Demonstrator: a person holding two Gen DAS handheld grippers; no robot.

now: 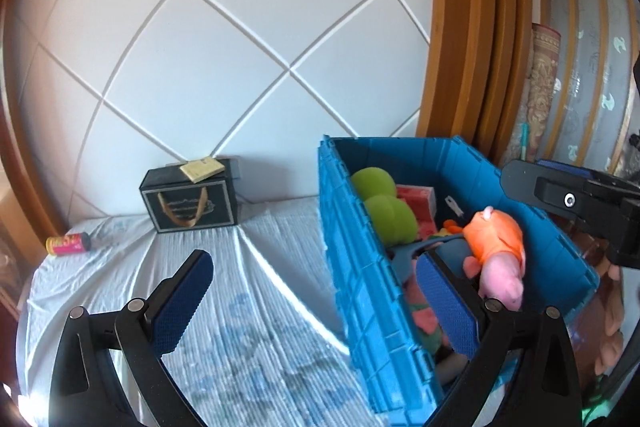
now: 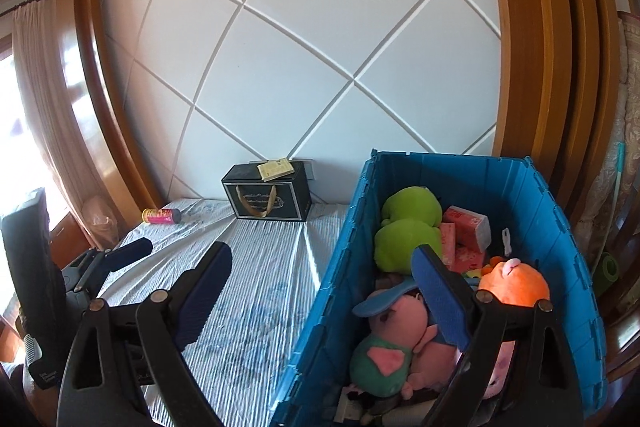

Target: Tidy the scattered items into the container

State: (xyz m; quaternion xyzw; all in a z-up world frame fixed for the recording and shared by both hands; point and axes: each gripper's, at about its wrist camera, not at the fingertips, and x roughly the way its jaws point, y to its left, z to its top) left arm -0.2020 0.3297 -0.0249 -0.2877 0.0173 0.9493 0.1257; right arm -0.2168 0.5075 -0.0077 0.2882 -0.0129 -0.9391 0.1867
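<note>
A blue plastic crate (image 1: 352, 247) (image 2: 532, 195) stands on the bed at the right. It holds a green plush (image 1: 386, 211) (image 2: 408, 227), red tissue packs (image 2: 468, 231), an orange and pink pig plush (image 1: 498, 247) (image 2: 514, 283) and a pig plush in green (image 2: 384, 355). My left gripper (image 1: 316, 303) is open and empty, straddling the crate's left wall. My right gripper (image 2: 320, 299) is open and empty, also straddling that wall. A pink and yellow can (image 1: 68, 244) (image 2: 161, 215) lies on the bed at the far left.
A black gift box (image 1: 190, 201) (image 2: 270, 197) with a yellow booklet (image 1: 202, 169) on top stands against the white quilted headboard. The bed has a striped blue-white sheet (image 1: 248, 327). Wooden frames stand at both sides. The other gripper shows at the left in the right wrist view (image 2: 120, 255).
</note>
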